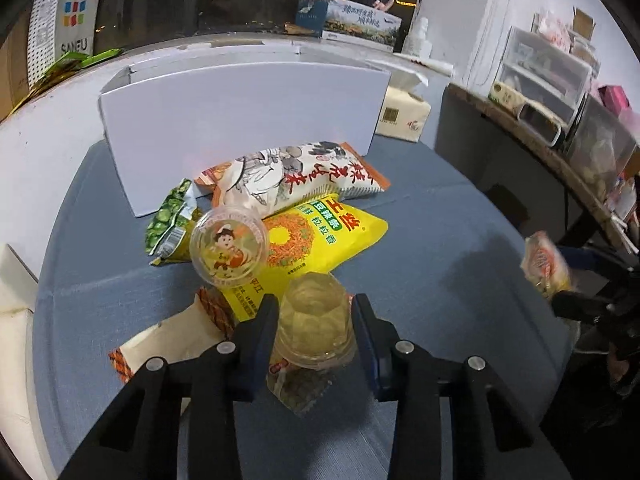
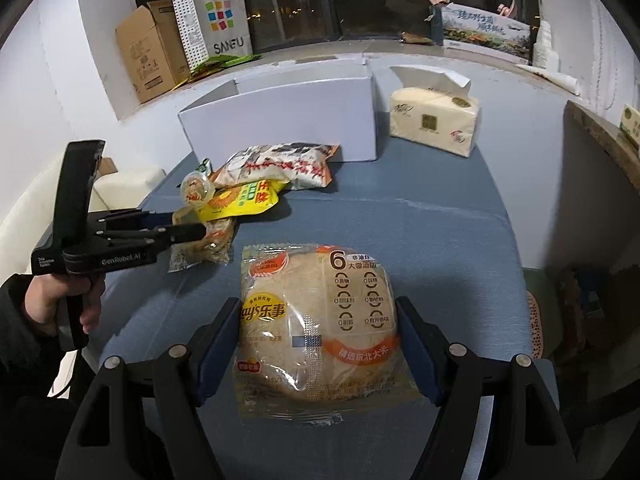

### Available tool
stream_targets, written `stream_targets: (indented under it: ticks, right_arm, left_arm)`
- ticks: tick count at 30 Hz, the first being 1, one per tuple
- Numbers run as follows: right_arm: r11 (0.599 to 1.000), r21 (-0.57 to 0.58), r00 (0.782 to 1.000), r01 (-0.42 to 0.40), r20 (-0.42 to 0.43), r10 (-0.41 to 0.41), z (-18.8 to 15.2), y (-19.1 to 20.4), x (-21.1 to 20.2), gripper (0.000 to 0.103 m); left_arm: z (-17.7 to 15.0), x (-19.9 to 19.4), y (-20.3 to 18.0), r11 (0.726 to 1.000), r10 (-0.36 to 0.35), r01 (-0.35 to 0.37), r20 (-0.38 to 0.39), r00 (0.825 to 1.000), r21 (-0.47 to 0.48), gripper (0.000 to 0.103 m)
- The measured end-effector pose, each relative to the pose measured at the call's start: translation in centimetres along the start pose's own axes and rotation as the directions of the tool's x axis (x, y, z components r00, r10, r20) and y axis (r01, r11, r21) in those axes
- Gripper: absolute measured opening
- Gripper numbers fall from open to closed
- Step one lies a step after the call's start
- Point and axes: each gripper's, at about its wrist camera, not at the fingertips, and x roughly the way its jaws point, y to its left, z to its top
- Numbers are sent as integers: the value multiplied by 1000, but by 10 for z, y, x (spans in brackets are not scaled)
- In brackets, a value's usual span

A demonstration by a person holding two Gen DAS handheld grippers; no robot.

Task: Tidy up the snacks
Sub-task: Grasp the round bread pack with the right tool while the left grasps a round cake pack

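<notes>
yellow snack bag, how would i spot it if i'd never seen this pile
Start at the white box on the blue cloth; the snack pile lies before it. The yellow snack bag lies under the white-and-orange printed bag, beside a clear jelly cup. It is the only solid bright yellow pack.

box point(image 2: 288, 120) behind snack pile point(image 2: 256, 184) | tissue pack point(image 2: 434, 120) right of box | rice-cracker pack point(image 2: 320, 332) nearest

The left gripper point(image 1: 314, 320) reaches forward and low, its two dark fingers point(image 1: 260, 328) set close on either side of a clear jelly cup point(image 1: 316, 320), touching it. In the right wrist view, a bare hand point(image 2: 76, 308) grips its handle. The right gripper point(image 2: 318, 332) has its fingers point(image 2: 218, 340) spread wide, pressing both sides of a rice cracker packet point(image 2: 320, 332).
</notes>
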Motion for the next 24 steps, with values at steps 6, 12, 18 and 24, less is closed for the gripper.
stream_targets:
  ticks: [6, 12, 18, 24]
  right_arm:
    - [1000, -14, 1000, -7, -2, 7, -1, 5, 3, 79]
    - [999, -1, 999, -46, 11, 46, 9, 11, 5, 79]
    - [995, 14, 994, -97, 60, 96, 47, 18, 7, 79]
    - [992, -3, 983, -129, 132, 128, 117, 22, 15, 79]
  left_arm:
    - [0, -34, 6, 999, -25, 28, 90, 996, -29, 42]
    - [12, -74, 10, 999, -14, 23, 202, 979, -43, 42]
    - [43, -104, 26, 997, -13, 37, 304, 953, -71, 42]
    - [101, -109, 49, 996, 3, 29, 368, 930, -82, 42]
